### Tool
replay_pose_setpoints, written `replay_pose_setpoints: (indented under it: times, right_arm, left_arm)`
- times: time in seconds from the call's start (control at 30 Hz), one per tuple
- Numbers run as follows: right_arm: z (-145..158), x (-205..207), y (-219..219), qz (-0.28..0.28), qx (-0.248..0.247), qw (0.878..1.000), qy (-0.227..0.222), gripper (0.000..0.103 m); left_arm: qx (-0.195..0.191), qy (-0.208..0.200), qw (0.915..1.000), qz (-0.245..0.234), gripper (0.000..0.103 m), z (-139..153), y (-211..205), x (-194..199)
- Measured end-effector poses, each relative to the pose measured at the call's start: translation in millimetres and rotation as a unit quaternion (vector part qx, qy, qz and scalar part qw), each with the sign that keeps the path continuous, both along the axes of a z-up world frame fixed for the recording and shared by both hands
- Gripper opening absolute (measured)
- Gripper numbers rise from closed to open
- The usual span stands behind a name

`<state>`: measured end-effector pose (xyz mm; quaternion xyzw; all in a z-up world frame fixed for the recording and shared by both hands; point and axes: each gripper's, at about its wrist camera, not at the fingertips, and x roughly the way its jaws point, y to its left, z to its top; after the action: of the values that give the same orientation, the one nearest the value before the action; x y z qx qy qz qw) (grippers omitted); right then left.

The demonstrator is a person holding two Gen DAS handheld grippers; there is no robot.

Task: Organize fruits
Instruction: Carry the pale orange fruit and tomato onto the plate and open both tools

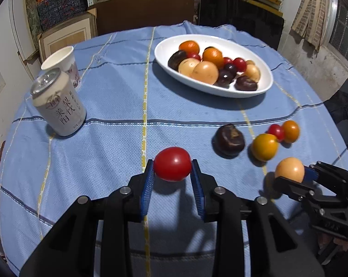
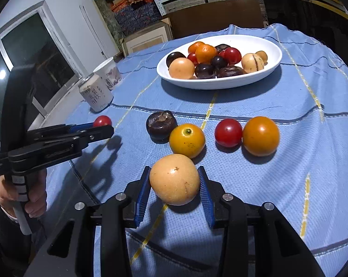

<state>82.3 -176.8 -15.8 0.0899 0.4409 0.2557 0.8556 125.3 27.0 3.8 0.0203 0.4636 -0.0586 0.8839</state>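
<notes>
Our left tongs (image 1: 172,177) and right tongs (image 2: 175,192) share one build: matte black plastic arms with triangular cut-outs, round silver screw heads at the pivots, and ribbed blue pads (image 1: 148,189) lining each finger. At nine o'clock in the right view, our bare left hand (image 2: 24,198) wraps a grey-banded black grip; the cuff looks dark, perhaps a sleeve.

- Bowl (image 1: 261,78) of fruits is set far back on the tabletop (image 1: 118,106).
- Can (image 1: 58,101) is placed left, cup (image 1: 63,62) behind it.
- Loose fruits (image 2: 187,140) lie before the bowl.
</notes>
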Motion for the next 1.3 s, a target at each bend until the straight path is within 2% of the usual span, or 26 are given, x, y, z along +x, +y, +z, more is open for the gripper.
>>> replay_pose_setpoints:
  times: [0.2,0.4,0.6,0.7,0.8,0.93,1.13,1.23,1.3]
  right_arm:
    - [19,-10,-18,-0.015,0.01,1.0,-0.018,0.041]
    - [45,-3,-33,-0.027,0.003,0.999,-0.042,0.041]
    - [74,34,-43,-0.058,0.003,0.996,-0.07,0.041]
    - [82,60,-45,-0.067,0.022,0.995,-0.072,0.041]
    - [84,92,-43,-0.068,0.036,0.995,-0.062,0.041]
    - [79,138,-39,-0.078,0.034,0.995,-0.045,0.041]
    - [61,184,-36,-0.102,0.025,0.994,-0.023,0.041]
    - [48,199,-34,-0.109,0.019,0.994,-0.007,0.042]
    - [45,201,-32,-0.107,0.027,0.994,-0.005,0.042]
  left_arm:
    - [-0.004,-0.016,0.9997,-0.017,0.031,20,-8,-8]
    - [-0.013,-0.022,0.9991,-0.032,0.031,35,-15,4]
    - [-0.023,-0.034,0.998,-0.049,0.031,53,-33,38]
    - [-0.03,-0.04,0.9969,-0.06,0.031,59,-49,62]
    - [-0.04,-0.032,0.9963,-0.069,0.031,60,-65,92]
    - [-0.029,-0.016,0.9975,-0.062,0.031,50,-82,133]
    - [-0.023,0.0,0.9991,-0.034,0.031,36,-81,170]
    - [-0.001,-0.009,0.9998,-0.015,0.048,33,-77,185]
    - [-0.005,-0.008,0.9999,-0.01,0.052,34,-76,190]
